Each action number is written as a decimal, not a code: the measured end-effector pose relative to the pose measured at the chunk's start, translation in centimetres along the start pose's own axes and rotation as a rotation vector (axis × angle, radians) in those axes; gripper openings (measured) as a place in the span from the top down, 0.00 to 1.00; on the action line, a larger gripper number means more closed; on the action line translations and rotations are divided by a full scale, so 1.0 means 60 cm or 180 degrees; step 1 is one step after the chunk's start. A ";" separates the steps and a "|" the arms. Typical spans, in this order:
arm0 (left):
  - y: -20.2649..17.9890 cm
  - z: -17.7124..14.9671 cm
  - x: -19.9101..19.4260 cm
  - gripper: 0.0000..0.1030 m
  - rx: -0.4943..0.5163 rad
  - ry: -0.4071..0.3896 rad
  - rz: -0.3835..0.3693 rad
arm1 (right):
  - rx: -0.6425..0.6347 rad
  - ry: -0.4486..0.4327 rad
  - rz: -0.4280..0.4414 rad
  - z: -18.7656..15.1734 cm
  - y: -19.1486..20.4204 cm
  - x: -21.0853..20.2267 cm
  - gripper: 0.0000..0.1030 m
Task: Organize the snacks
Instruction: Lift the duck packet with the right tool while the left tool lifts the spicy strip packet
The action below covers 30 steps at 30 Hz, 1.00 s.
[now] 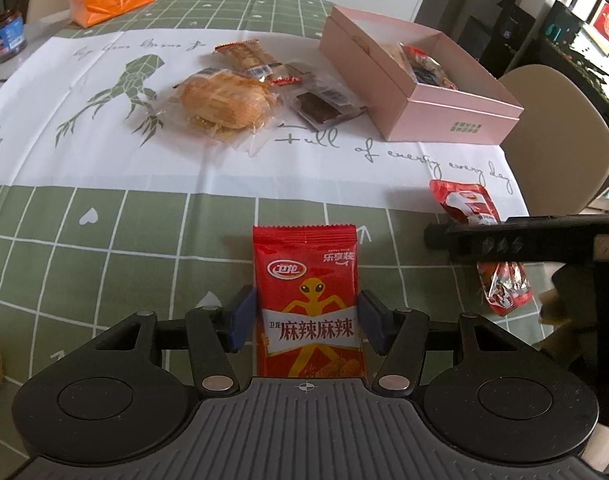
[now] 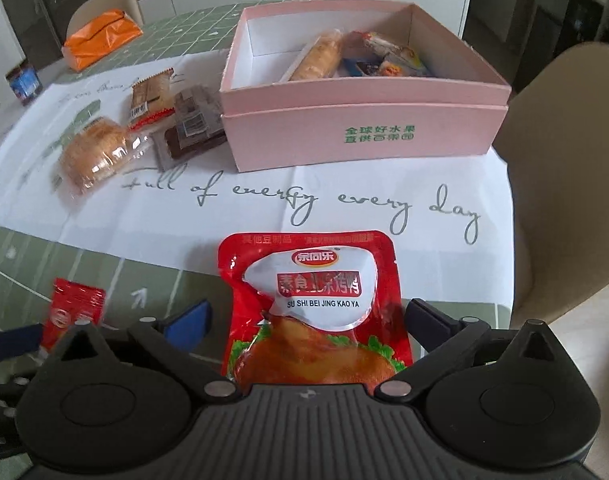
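Left wrist view: the left gripper (image 1: 307, 322) has its blue pads (image 1: 240, 322) right at the edges of a red spicy-strip packet (image 1: 306, 300), which lies flat on the green checked surface (image 1: 124, 240). Whether the pads actually press on it, I cannot tell. Ahead and to the right stands the pink box (image 1: 444, 116), open, with snacks already inside. Straight ahead lie a wrapped bread (image 1: 224, 104) and some small packets (image 1: 324, 106). Off to the right, the other gripper's finger crosses over a red pouch (image 1: 470, 204).

Over to the right wrist: the right gripper (image 2: 308, 318) stands wide open, its fingers (image 2: 188, 316) clear of that red pouch (image 2: 316, 308), which lies between them. The box (image 2: 364, 136) sits just ahead, slightly right.
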<state>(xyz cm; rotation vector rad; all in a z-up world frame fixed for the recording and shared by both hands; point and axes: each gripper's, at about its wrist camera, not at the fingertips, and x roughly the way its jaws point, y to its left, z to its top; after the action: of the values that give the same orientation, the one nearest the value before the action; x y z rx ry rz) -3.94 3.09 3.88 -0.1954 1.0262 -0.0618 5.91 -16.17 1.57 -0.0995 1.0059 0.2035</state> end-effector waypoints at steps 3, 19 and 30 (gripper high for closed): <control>0.003 -0.001 -0.001 0.41 -0.0016 -0.0015 -0.0023 | -0.0090 -0.0021 -0.0016 -0.005 0.007 -0.003 0.00; 0.006 -0.003 -0.004 0.42 -0.0126 -0.0053 -0.0056 | 0.0370 0.0199 0.0398 0.013 -0.012 -0.008 0.01; 0.006 -0.003 -0.004 0.42 -0.0109 -0.0069 -0.0041 | -0.0316 0.0024 0.0208 0.004 0.011 -0.045 0.41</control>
<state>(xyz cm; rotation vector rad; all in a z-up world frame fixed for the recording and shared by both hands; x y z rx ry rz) -4.21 3.43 3.92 -0.2336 1.0050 -0.0538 4.59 -15.83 4.00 -0.1580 1.0074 0.3130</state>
